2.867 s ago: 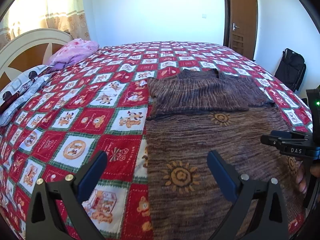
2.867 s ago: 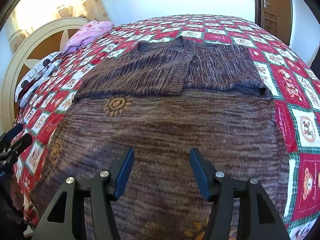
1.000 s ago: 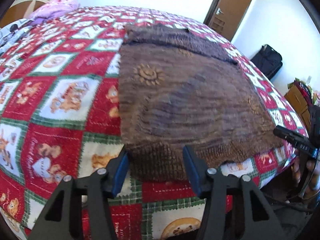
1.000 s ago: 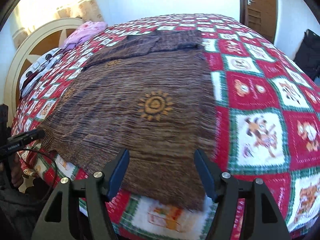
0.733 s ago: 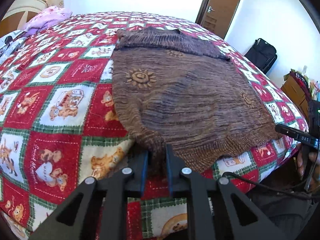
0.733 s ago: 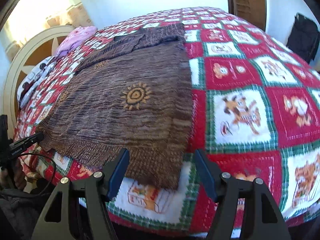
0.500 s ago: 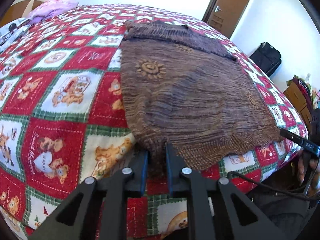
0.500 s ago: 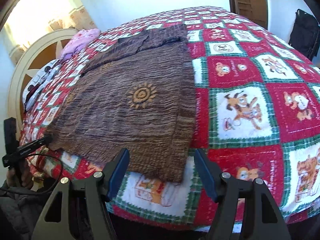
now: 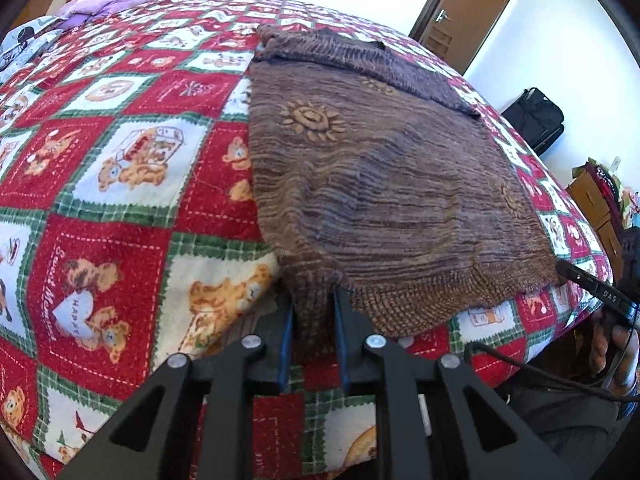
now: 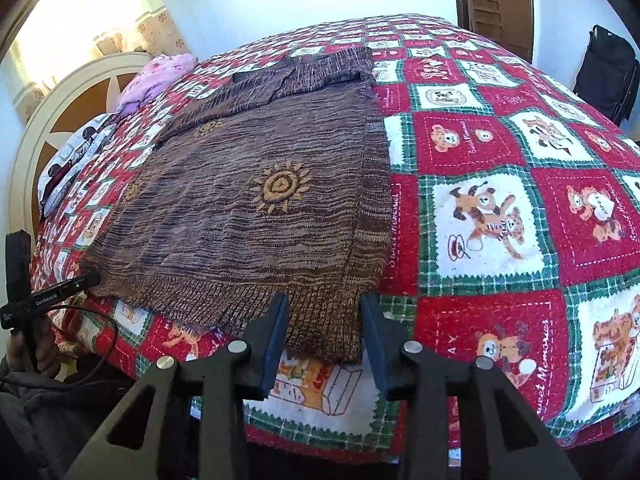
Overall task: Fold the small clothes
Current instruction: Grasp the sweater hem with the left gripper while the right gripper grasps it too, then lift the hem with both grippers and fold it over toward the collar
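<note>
A brown knit sweater [image 9: 376,176] with orange sun motifs lies flat on the bed, sleeves folded across its top, hem at the near bed edge. My left gripper [image 9: 313,312] is shut on the hem's left corner, which bunches between the pads. In the right wrist view the sweater [image 10: 260,208] fills the middle. My right gripper [image 10: 323,320] has its jaws partly closed around the hem's right corner, with gaps still showing on both sides of the cloth. Each gripper shows at the edge of the other's view, the right one [image 9: 596,286] and the left one [image 10: 52,296].
The bed has a red, green and white teddy-bear quilt [image 9: 120,152]. A pink cloth bundle [image 10: 160,76] and a pillow [image 10: 76,152] lie by the headboard. A brown door [image 9: 464,12] and a black bag [image 10: 608,72] stand beyond the bed.
Both grippers came down to the hem at the near bed edge. The left one closed on the hem's left corner. The right one's jaws have narrowed around the right corner.
</note>
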`<state>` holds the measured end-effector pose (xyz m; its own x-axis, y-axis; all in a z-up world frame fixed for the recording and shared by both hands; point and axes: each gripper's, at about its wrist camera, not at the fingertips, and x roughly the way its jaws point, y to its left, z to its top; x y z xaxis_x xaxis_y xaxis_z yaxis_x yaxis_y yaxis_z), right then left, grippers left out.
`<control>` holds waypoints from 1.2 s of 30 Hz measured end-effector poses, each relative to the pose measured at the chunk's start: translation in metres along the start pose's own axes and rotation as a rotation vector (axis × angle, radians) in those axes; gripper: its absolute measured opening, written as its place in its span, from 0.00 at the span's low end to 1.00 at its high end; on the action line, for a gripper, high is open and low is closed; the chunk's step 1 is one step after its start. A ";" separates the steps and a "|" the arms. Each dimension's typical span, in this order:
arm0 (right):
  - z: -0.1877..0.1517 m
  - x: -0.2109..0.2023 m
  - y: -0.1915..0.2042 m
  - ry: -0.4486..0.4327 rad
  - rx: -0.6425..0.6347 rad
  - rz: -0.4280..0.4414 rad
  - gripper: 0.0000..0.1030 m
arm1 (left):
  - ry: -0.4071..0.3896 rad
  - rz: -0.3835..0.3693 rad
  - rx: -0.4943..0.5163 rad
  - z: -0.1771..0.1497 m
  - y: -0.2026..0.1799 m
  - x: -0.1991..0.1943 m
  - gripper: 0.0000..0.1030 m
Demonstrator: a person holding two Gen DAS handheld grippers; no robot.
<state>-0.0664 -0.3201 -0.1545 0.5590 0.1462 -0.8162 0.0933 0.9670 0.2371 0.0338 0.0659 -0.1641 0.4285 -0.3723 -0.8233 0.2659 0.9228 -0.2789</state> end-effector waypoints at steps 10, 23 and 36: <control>-0.008 0.002 0.013 -0.012 -0.053 -0.031 0.23 | -0.008 0.009 0.003 -0.001 0.002 0.003 0.27; 0.002 -0.023 0.004 -0.168 0.014 0.120 0.06 | -0.111 -0.037 0.035 0.014 0.001 -0.019 0.10; 0.054 -0.005 0.002 -0.220 0.008 0.068 0.06 | -0.174 0.000 0.072 0.062 0.000 -0.007 0.10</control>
<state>-0.0249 -0.3300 -0.1218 0.7302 0.1608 -0.6641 0.0555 0.9548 0.2922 0.0845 0.0624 -0.1281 0.5699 -0.3893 -0.7236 0.3242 0.9157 -0.2374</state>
